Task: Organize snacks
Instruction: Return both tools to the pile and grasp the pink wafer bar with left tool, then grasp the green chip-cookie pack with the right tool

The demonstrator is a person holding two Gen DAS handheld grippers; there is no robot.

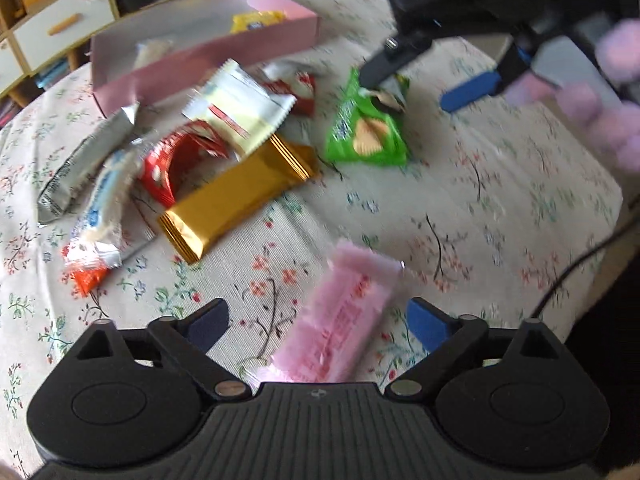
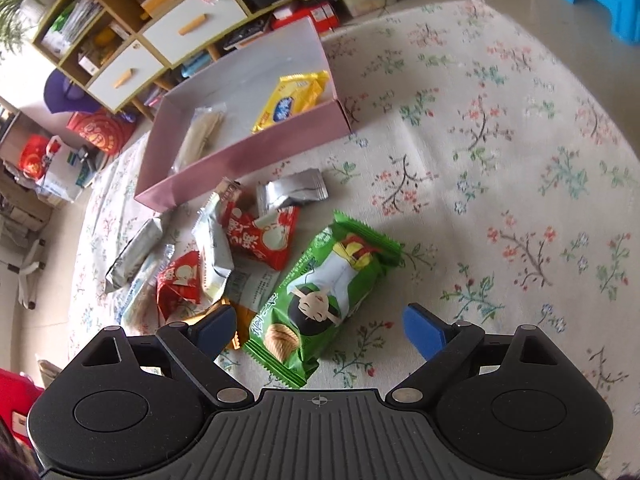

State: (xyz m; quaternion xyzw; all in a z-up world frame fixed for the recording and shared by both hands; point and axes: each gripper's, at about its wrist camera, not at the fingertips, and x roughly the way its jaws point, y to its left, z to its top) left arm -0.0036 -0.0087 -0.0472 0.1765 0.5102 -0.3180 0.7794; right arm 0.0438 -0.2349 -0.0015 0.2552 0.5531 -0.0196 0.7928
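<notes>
A pink snack packet [image 1: 340, 320] lies on the floral tablecloth between the fingers of my left gripper [image 1: 316, 320], which stands open with a gap on both sides. In the right wrist view a green crisp packet [image 2: 320, 292] lies flat between the blue pads of my right gripper [image 2: 320, 328], also open and not touching it. The left wrist view shows the same green packet [image 1: 368, 128] with the right gripper [image 1: 424, 84] over its far end. A pink open box [image 2: 248, 152] at the back holds a yellow packet [image 2: 292, 98] and a pale packet [image 2: 200, 136].
A loose heap of snacks lies left of centre: a gold bar [image 1: 236, 200], red packets [image 2: 260, 240], silver packets [image 2: 292, 192]. A fuzzy pink sleeve [image 1: 600, 100] holds the right gripper. A black cable [image 1: 580, 264] runs off the table's right edge. Shelves [image 2: 120, 40] stand behind.
</notes>
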